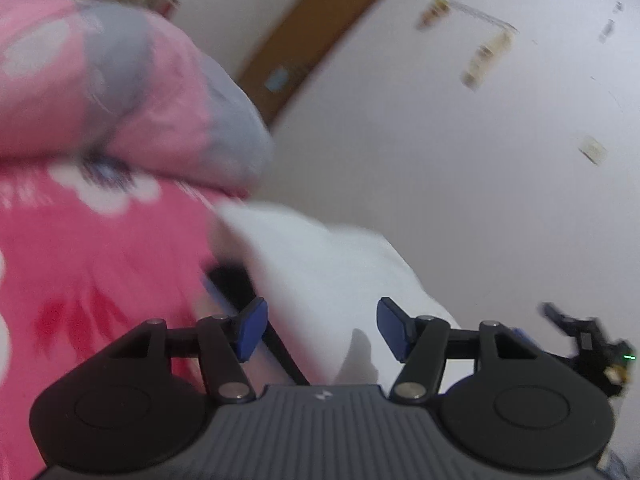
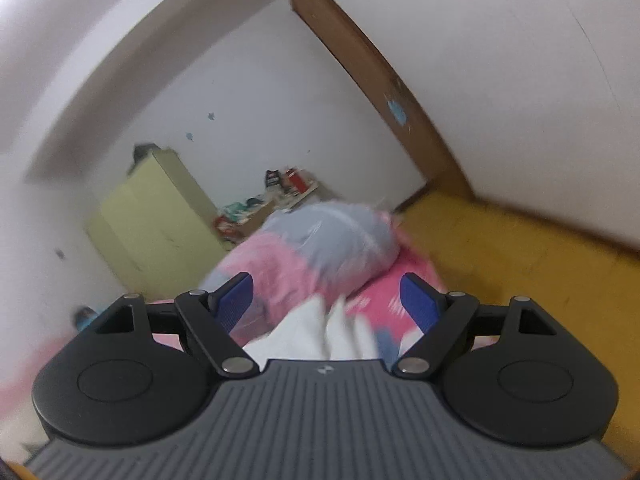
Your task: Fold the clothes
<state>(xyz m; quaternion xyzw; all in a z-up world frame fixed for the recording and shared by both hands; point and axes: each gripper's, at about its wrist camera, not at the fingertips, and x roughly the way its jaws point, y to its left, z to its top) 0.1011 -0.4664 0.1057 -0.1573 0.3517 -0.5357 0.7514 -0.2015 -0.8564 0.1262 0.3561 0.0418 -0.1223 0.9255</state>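
A white garment lies crumpled on a pink patterned bed cover. My left gripper is open, its blue pads apart just above the near part of the garment, holding nothing. In the right wrist view the same white garment shows bunched just ahead of the right gripper, which is open and empty above it. The other gripper shows at the far right edge of the left wrist view. Both views are blurred by motion.
A pink and grey rolled quilt lies on the bed beyond the garment; it also shows in the right wrist view. A yellow-green cabinet, a cluttered shelf, a brown door and white walls surround the bed.
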